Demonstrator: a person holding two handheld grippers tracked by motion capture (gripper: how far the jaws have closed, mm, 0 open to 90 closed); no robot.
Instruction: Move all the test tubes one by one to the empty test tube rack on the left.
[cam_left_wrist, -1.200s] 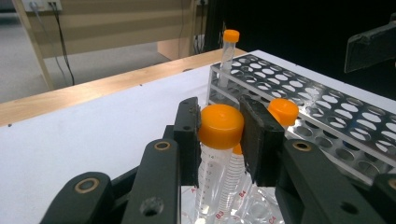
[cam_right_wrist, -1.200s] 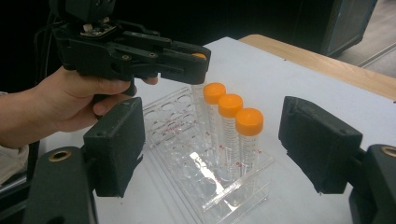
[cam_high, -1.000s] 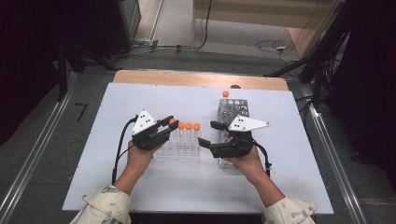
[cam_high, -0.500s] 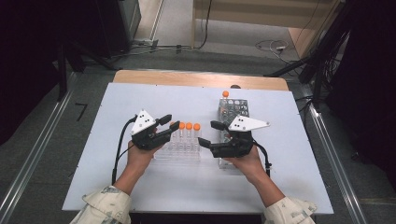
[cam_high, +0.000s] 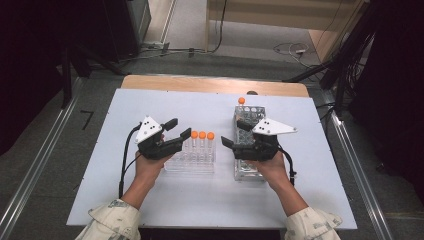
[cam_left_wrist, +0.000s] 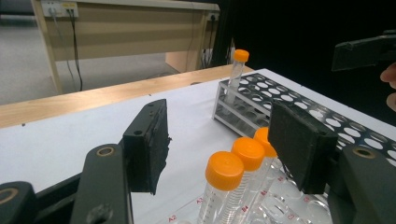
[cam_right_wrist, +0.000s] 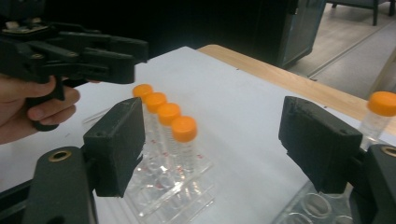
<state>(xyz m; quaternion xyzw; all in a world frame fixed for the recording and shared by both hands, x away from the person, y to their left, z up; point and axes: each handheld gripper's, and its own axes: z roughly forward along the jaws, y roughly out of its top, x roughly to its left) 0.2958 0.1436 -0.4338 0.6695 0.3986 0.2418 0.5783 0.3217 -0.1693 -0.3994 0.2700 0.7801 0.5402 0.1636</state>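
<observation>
Tubes (cam_high: 202, 136) with orange caps, four in a row, stand upright in a clear rack (cam_high: 190, 162) near the middle of the desk (cam_high: 100, 190), a little toward its left edge. Left tool (cam_high: 181, 132) hovers at the left end of that row; its jaws have just been opening and now stand apart, released, the nearest cap between them in the left gripper view but no pad pressing on it. Right tool (cam_high: 226, 142) hangs over the near end of a metal rack (cam_high: 247, 172) toward the right edge, jaws wide apart, nothing held. One more capped tube (cam_high: 241, 101) stands at that rack's far end.
</observation>
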